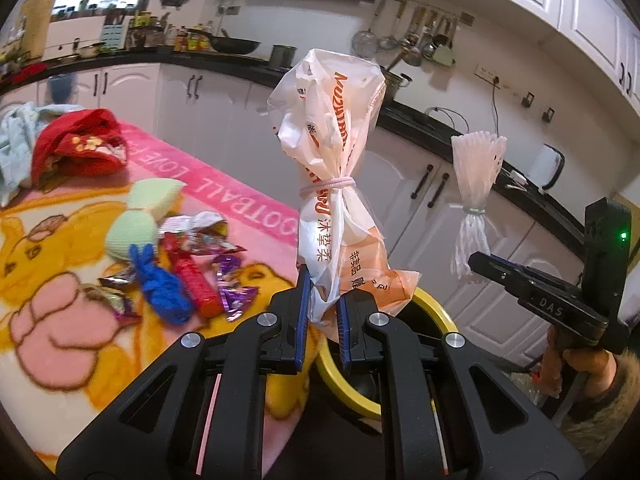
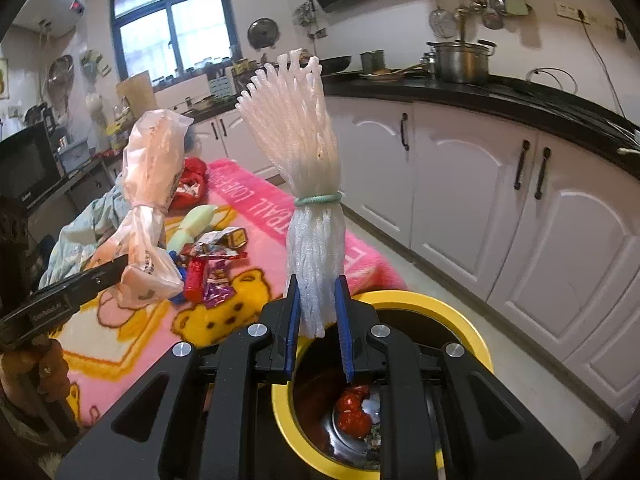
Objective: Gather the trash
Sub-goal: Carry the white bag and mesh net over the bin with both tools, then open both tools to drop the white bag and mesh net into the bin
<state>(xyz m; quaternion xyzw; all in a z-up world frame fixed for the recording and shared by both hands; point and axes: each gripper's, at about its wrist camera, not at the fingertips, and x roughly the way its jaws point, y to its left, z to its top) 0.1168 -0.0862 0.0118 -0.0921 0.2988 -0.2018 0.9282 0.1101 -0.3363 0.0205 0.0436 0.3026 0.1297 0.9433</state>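
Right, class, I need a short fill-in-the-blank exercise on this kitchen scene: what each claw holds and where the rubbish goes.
1. The left claw is shut on a plastic bag tied with a ____ band.
2. The right claw grips a white foam ____ tied with a green band.
3. The bin beside the blanket has a ____ rim.

Missing words: pink; net; yellow

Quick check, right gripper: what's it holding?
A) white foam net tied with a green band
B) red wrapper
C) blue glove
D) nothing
A: the right gripper is shut on the white foam net, which stands up between its fingers above the yellow-rimmed bin; the blue glove and red wrapper lie on the blanket.
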